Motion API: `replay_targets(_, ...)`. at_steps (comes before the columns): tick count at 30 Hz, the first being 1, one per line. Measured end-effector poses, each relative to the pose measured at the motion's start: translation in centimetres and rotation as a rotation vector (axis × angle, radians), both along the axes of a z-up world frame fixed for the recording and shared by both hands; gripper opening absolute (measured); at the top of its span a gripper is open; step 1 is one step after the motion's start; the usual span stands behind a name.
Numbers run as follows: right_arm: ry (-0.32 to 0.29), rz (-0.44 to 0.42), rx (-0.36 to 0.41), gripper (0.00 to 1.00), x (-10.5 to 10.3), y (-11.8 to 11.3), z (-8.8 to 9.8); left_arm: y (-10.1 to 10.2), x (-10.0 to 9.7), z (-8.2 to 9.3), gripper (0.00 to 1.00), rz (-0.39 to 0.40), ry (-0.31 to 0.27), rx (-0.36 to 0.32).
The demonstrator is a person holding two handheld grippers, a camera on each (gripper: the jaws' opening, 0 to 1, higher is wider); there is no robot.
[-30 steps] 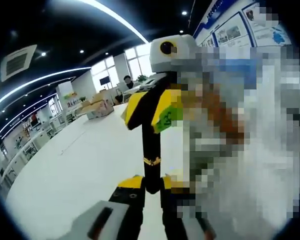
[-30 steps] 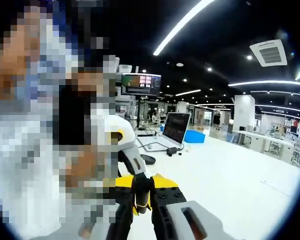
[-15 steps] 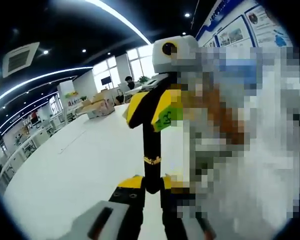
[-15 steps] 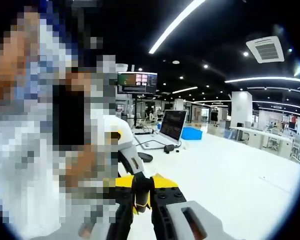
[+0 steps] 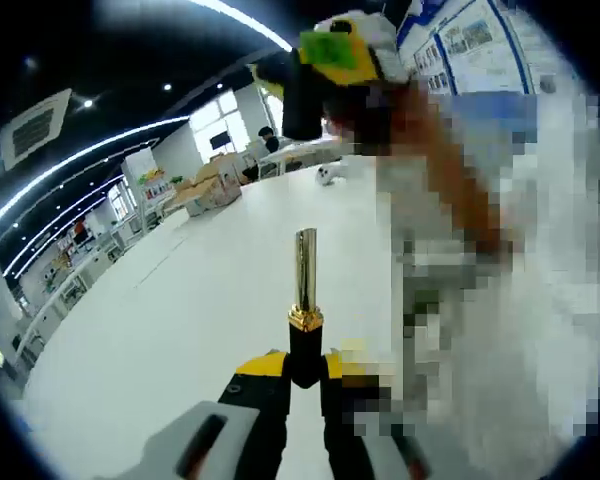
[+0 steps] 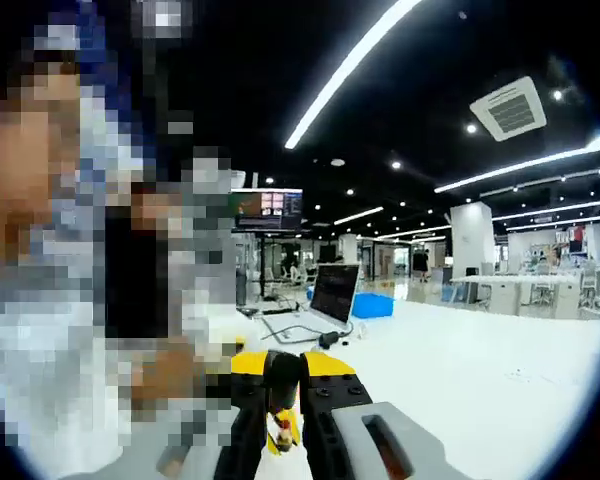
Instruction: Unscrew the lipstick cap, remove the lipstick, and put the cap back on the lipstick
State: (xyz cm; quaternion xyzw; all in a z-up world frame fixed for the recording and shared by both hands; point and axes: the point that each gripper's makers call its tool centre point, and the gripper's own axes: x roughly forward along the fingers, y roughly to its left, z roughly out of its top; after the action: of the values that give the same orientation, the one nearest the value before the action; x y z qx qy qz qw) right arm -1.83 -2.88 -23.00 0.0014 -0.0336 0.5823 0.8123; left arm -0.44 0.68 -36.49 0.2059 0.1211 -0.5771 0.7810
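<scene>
My left gripper [image 5: 298,366] is shut on the black base of the lipstick [image 5: 305,272]. Its bare gold tube stands straight up from a gold ring, above the white table [image 5: 170,310]. The right gripper [image 5: 325,55], with yellow jaws and a green sticker, hangs well above the tube and carries the black cap [image 5: 302,105], clear of the lipstick. In the right gripper view my right gripper [image 6: 282,374] is shut on that black cap [image 6: 283,392], which stands between the yellow jaws.
Cardboard boxes [image 5: 210,187] and a small white object [image 5: 325,176] sit far back on the table. An open laptop [image 6: 332,294] with cables and a blue box [image 6: 375,305] stand on a long white table [image 6: 480,370]. A person sits at a distant desk.
The right gripper has pulled upward with the black cap, which covered the lipstick before. The gold tube now stands bare in my left gripper, which has stayed put.
</scene>
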Motion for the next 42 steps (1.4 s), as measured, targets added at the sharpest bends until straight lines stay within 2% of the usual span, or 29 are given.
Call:
replay_targets(3, -0.007, 0.0, 0.021, 0.1, -0.4, -0.7, 0.7, 0.9, 0.5, 1.3, 0.13, 0.054, -0.127, 0.086)
replay_targets(5, 0.003, 0.036, 0.059, 0.1, -1.0, -0.5, 1.2, 0.6, 0.0, 1.2, 0.13, 0.043, -0.114, 0.084)
replay_targets(15, 0.006, 0.04, 0.083, 0.1, -1.1, -0.2, 1.7, 0.8, 0.5, -0.1, 0.13, 0.04, -0.089, 0.105)
replay_targets(26, 0.03, 0.05, 0.126, 0.1, -0.8, -0.2, 2.2, 1.0, 0.5, -0.1, 0.13, 0.04, -0.09, 0.106)
replay_targets(32, 0.031, 0.036, 0.158, 0.1, -0.5, -0.7, 2.7, 1.0, 0.6, -0.1, 0.13, 0.041, -0.087, 0.104)
replay_targets(42, 0.04, -0.009, 0.154, 0.1, 0.6, -1.3, 2.4, 1.1, 0.8, 0.2, 0.13, 0.043, -0.073, 0.07)
